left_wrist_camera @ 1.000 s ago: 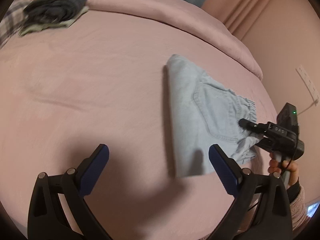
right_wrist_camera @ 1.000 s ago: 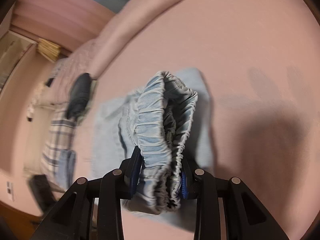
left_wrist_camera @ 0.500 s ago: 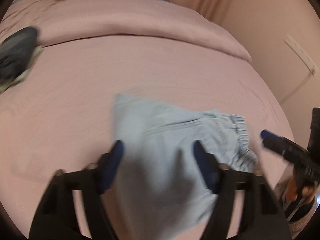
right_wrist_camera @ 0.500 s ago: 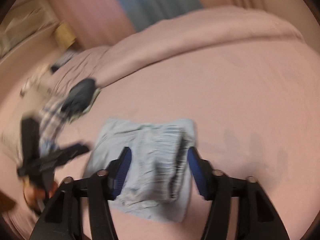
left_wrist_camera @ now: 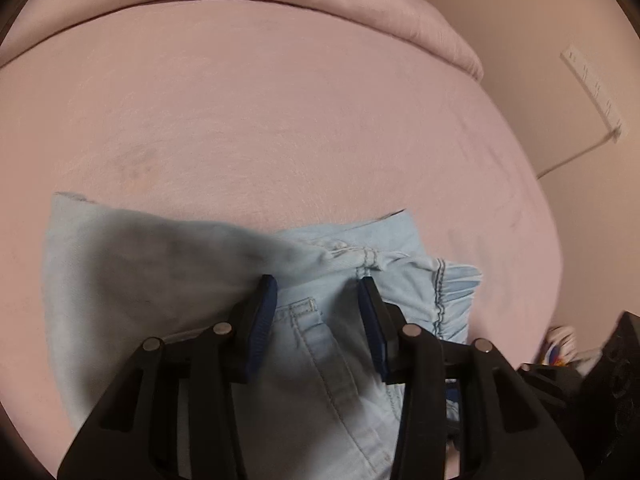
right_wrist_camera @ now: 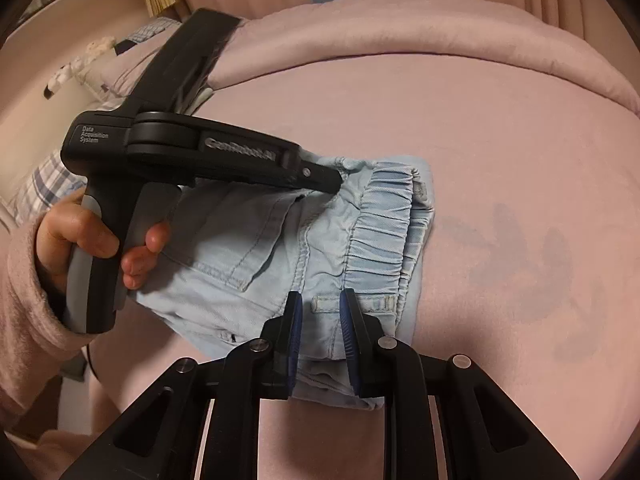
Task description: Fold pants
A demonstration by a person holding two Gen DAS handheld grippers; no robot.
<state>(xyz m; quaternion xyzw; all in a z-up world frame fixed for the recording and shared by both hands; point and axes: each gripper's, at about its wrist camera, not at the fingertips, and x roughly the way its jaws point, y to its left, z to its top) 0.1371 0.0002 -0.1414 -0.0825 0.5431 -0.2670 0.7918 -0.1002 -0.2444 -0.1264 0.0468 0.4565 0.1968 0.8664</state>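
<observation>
Folded pale-blue pants lie on the pink bed. My left gripper and right gripper have just been closing, each straddling bunched denim near the elastic waistband.

The pants are pale blue denim, folded into a compact bundle that lies flat on the pink bed, at the centre of the right wrist view. The gathered elastic waistband runs down the bundle's right side, its ruffles stacked in layers. A patch pocket with stitched seams faces up left of it. In the left wrist view the pants fill the lower middle, the waistband at the right edge.
</observation>
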